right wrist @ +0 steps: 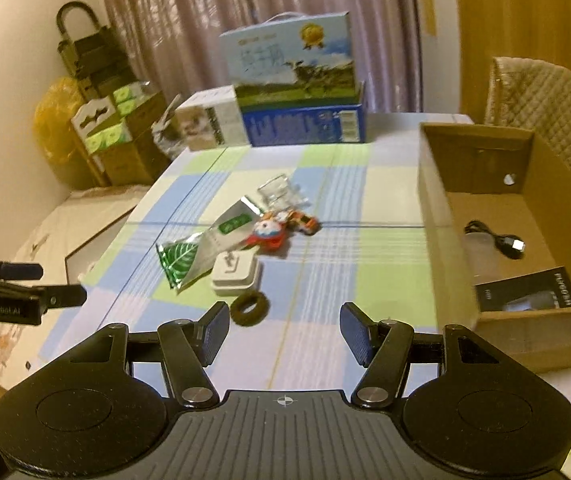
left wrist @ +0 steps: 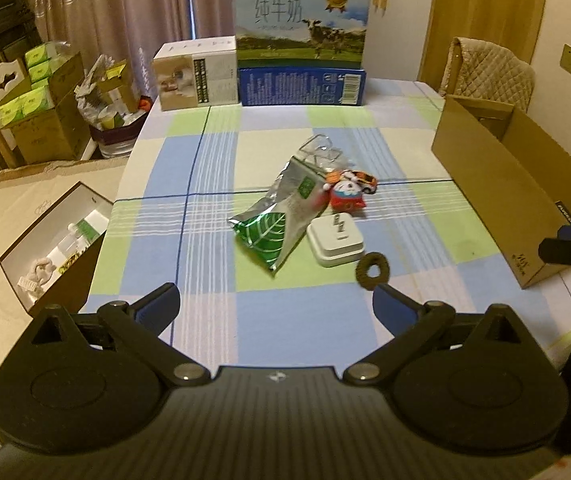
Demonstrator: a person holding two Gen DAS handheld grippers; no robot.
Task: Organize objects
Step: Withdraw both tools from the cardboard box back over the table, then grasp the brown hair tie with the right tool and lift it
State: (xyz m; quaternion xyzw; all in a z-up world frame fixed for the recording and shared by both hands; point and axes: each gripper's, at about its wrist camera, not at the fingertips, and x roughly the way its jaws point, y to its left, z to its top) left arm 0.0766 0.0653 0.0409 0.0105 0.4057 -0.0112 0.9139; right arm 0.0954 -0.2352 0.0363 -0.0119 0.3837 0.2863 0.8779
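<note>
I have both grippers hovering low over the near edge of the bench (left wrist: pixel 269 320), the left gripper (left wrist: pixel 276 304) with its fingers spread wide and empty, the right gripper (right wrist: pixel 285 330) also open and holding nothing. The clutter sits mid-bench: a silver-green snack bag (left wrist: pixel 281 216), a white case (left wrist: pixel 335 242) touching its edge, a brown hair ring (right wrist: pixel 250 308) just beside that, and a red packet (left wrist: pixel 345 196) with a toy car (left wrist: pixel 363 181) and clear wrapper (left wrist: pixel 321 152) behind. The cardboard box (right wrist: pixel 485 208) on the right already holds a cable (right wrist: pixel 497 238). My worry is the ring: it lies flat and soft, so my fingers may skid over it or nudge the case. The foil bag could slip too.
</note>
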